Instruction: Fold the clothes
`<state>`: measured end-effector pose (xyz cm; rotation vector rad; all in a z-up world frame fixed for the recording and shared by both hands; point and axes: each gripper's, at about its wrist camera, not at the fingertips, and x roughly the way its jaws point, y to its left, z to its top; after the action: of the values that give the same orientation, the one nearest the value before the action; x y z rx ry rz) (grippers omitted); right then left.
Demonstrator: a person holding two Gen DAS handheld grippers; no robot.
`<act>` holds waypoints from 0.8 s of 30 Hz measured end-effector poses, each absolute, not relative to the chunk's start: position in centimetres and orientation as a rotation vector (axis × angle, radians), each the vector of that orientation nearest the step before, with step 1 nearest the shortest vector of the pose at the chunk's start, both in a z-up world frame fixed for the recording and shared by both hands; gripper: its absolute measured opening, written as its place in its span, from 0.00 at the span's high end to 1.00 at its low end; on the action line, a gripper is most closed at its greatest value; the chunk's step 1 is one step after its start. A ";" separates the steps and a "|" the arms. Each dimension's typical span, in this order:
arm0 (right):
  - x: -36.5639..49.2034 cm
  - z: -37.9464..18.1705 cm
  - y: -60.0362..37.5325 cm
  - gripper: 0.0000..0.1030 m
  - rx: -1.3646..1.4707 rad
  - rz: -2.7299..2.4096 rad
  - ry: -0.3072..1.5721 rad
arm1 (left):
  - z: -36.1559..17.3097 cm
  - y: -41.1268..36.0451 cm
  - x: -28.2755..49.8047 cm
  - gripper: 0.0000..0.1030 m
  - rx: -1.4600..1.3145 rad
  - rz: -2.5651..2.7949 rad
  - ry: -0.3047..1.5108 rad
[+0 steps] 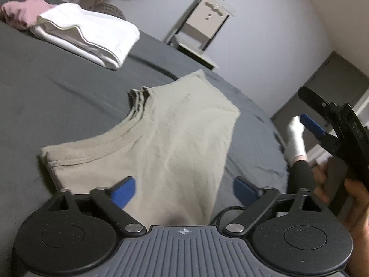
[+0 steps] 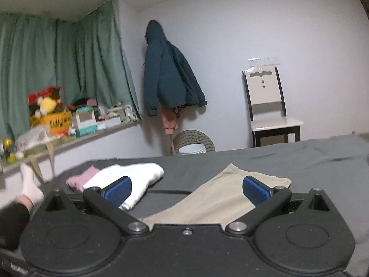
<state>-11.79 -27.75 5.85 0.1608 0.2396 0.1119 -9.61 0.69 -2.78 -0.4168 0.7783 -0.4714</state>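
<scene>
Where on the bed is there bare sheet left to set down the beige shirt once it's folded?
Bare grey sheet lies between the folded white garment and the beige shirt, and toward the chair side beyond the shirt. The far corner is crowded: the white garment sits beside the pink one.

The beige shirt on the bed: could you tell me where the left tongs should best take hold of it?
Probably the beige shirt at its stitched hem corner, coming in low from the near side. That edge lies flat with layers stacked together, and the open left tongs already face it.
</scene>
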 end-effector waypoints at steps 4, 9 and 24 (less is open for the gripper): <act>-11.7 5.1 -26.2 0.00 0.111 0.103 0.325 | -1.9 -0.7 -9.6 0.07 -0.315 -0.377 0.795; -11.3 4.1 -25.3 0.00 0.119 0.062 0.394 | -1.3 -2.4 -9.1 0.06 -0.208 -0.204 0.827; -11.1 3.8 -24.2 0.00 0.037 -0.071 0.446 | 2.1 -1.8 -7.4 0.06 -0.010 -0.043 0.777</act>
<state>-11.12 -24.25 3.78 0.0371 0.4458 -0.0714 -7.39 -1.82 2.06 -0.0101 0.7771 -0.0434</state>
